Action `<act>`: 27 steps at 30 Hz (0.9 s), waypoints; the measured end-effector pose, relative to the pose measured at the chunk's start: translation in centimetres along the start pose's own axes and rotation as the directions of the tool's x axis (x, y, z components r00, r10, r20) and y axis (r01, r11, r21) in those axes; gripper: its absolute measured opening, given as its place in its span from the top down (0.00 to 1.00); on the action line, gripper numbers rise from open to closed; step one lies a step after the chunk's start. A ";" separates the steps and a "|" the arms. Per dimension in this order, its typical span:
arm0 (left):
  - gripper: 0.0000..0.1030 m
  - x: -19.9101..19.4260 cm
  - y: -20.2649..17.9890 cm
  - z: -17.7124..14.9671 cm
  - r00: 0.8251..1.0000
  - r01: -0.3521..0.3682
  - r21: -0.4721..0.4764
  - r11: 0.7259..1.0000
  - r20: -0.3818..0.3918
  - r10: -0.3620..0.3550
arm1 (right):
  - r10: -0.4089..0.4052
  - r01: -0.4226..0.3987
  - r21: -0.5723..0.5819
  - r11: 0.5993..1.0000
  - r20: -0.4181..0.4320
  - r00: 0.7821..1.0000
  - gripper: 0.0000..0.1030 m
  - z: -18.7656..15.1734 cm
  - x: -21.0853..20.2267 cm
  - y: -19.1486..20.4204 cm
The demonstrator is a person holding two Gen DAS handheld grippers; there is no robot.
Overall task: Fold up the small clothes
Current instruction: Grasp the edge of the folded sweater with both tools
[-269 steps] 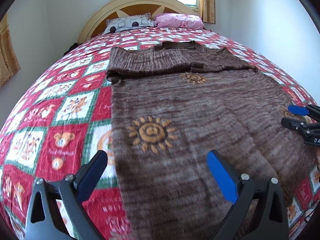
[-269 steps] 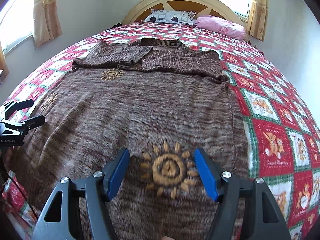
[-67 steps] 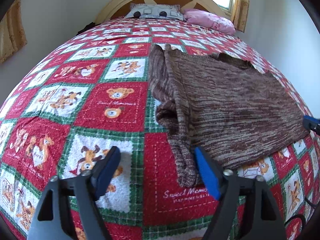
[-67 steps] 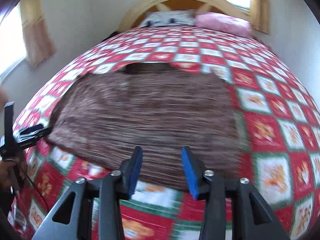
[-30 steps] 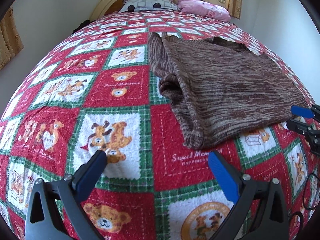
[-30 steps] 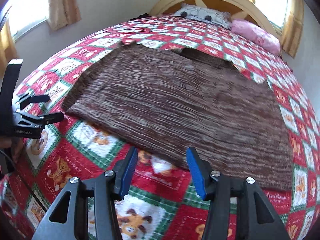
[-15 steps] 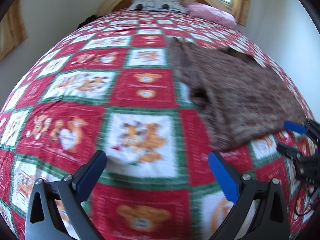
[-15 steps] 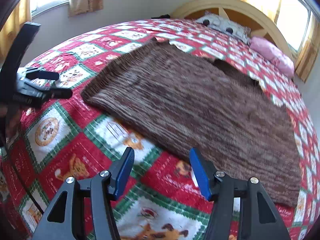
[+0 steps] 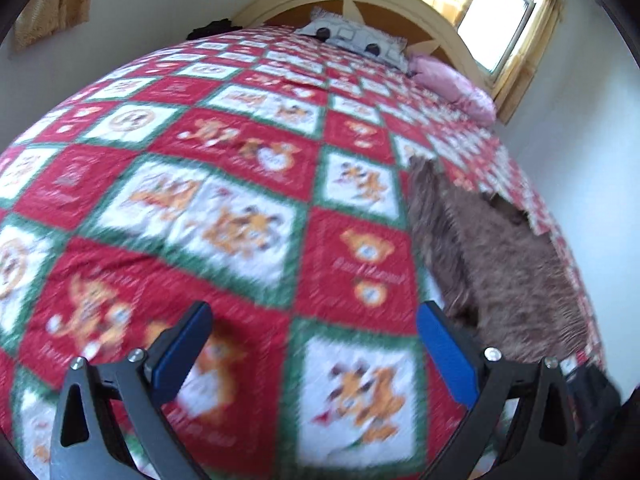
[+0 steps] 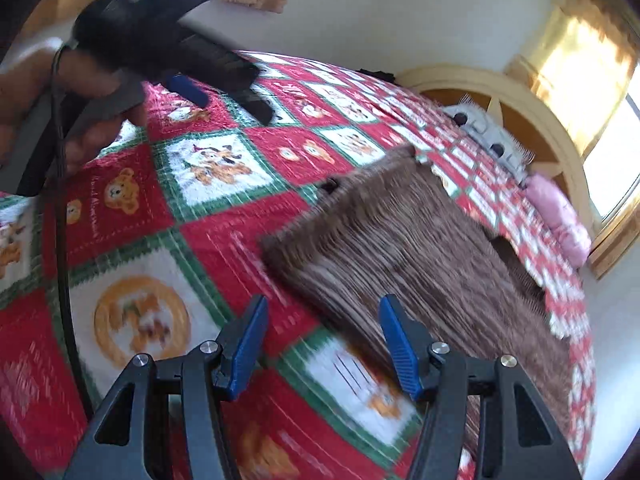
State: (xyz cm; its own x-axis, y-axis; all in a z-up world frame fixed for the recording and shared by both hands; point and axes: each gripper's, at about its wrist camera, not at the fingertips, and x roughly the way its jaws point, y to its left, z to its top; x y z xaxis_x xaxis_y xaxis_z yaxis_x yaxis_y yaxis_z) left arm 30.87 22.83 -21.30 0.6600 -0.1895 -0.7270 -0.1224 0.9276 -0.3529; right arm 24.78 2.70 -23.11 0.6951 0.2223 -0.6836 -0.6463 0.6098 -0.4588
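Both claws have swung left off the brown sweater [image 10: 432,264], which lies folded on the bed's quilt [image 9: 240,184] toward its right edge. Left claw [image 9: 312,356] and right claw [image 10: 324,344] hang released, gripping nothing.

Ahead of the right claw [image 10: 322,344] lies a sweater [image 10: 420,256] of coarse, ribbed brown knit, matt and fuzzy. Under both claws the quilt [image 9: 224,184] is stitched, puckered printed cloth. The fingers [image 9: 444,354] wear smooth blue plastic pads on matt black plastic arms with shiny metal screws. Far ahead, the headboard [image 9: 404,12] looks like glossy painted wood.
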 end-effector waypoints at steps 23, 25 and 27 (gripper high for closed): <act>0.17 9.4 -7.9 6.0 0.965 0.253 0.104 0.962 -0.094 -0.244 | -0.010 0.009 0.019 1.000 0.025 1.000 0.78 2.2 2.7 1.1; 0.25 9.8 -7.7 6.3 0.962 0.264 0.092 0.960 -0.094 -0.256 | -0.004 0.003 0.024 1.000 0.028 1.000 0.80 2.2 2.7 1.1; 0.40 10.2 -7.5 6.5 0.960 0.271 0.079 0.959 -0.092 -0.263 | 0.002 -0.002 0.024 1.000 0.029 1.000 0.83 2.1 2.6 1.2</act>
State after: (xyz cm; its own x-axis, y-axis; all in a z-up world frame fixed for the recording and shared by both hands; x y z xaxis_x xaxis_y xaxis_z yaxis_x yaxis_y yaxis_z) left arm 43.37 16.03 -22.25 0.5975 -0.4561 -0.6595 0.1195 0.8640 -0.4892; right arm 26.48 5.55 -24.26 0.7030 0.2455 -0.6675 -0.6401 0.6274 -0.4434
